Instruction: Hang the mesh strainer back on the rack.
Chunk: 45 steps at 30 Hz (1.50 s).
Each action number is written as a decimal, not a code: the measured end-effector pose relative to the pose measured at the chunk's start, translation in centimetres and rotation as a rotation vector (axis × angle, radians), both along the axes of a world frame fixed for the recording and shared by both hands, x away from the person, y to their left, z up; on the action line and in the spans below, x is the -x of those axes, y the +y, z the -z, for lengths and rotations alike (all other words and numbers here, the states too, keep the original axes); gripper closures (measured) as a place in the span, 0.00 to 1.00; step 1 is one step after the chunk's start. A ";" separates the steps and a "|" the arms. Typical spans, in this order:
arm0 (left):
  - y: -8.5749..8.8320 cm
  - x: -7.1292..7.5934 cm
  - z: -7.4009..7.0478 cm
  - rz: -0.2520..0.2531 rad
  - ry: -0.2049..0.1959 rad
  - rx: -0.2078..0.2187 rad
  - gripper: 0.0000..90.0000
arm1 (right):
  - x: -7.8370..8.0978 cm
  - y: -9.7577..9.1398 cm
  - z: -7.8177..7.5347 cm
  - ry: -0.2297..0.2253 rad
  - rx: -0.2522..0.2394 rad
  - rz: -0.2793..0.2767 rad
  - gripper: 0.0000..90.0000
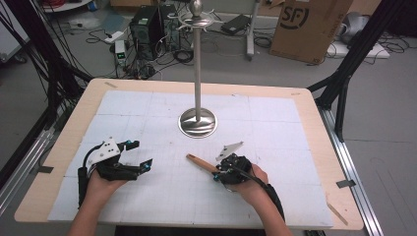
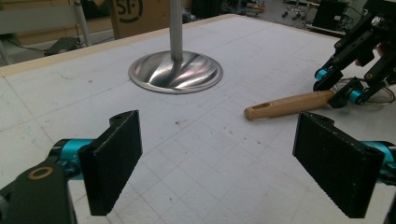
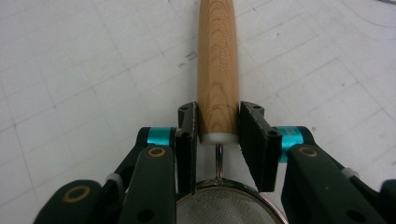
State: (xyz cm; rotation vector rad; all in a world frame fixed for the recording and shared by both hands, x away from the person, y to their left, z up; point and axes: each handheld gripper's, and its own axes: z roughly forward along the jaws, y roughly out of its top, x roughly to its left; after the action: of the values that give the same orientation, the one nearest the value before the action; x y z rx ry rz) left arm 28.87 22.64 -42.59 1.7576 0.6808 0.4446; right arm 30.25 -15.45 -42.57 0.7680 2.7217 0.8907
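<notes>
Lying flat, strainer's wooden handle (image 1: pixel 200 162) pointing far-left, right gripper (image 1: pixel 220 172) clamping it

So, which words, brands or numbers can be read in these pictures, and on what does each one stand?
"SF": on the cardboard box behind the table, in the high view and the left gripper view.
Engraved mark on the wooden handle, in the right gripper view: too faint to read.
Lit display on a device on the floor: too small to read.

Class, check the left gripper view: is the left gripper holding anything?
No: the left gripper is wide open, with bare table between its jaws.
</notes>
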 end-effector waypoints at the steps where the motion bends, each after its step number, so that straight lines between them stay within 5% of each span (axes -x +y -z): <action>1: 0.0 0.0 0.0 -0.001 0.000 0.000 0.18 | 0.0 -0.3 -0.1 -0.008 -0.005 -0.002 0.76; 8: -0.1 0.0 0.0 0.002 0.004 -0.006 0.18 | 0.6 -2.0 0.0 0.015 -0.038 0.020 0.77; 26: -0.3 0.0 0.2 0.003 0.009 -0.008 0.18 | 1.7 -6.7 0.0 -0.001 -0.015 0.098 0.77; 33: -0.4 0.0 0.3 0.002 0.011 -0.013 0.18 | 1.6 -6.2 -0.2 0.011 -0.035 0.088 0.74; 45: -0.2 0.0 0.2 0.003 0.008 -0.004 0.18 | 0.7 -4.8 -0.3 0.062 0.034 0.100 0.69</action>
State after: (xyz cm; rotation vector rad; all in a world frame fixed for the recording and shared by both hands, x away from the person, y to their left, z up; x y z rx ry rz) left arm 28.89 22.49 -42.77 1.7652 0.6839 0.4374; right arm 29.52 -20.21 -42.28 0.9305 2.7164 0.8102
